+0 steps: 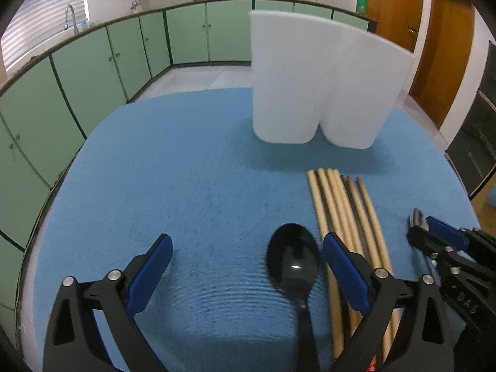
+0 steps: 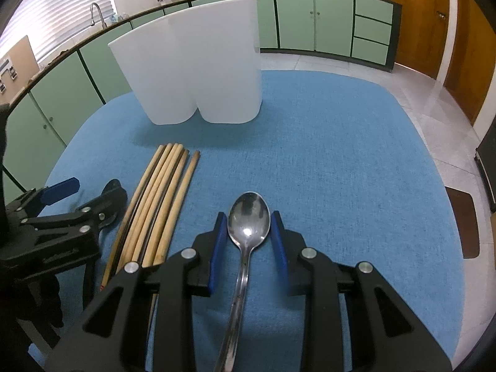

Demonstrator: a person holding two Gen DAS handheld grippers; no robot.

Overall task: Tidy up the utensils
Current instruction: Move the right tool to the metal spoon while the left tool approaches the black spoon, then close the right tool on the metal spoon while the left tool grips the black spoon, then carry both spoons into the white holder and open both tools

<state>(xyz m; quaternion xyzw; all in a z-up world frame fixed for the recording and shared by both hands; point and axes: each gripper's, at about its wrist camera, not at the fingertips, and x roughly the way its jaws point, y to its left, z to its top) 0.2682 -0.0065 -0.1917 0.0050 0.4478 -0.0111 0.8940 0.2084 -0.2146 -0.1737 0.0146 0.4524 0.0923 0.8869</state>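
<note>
The black spoon (image 1: 293, 260) has its handle cut off by the near edge, as does the metal spoon (image 2: 248, 217). The chopsticks' (image 1: 344, 217) near ends are hidden behind the gripper finger (image 1: 347, 266). The white holder's (image 2: 198, 62) inside cannot be seen.

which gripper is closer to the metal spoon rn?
Right. The right gripper straddles the metal spoon, its open fingers flanking the bowl without touching. The left gripper is beyond the chopsticks, open around the black spoon.
</note>
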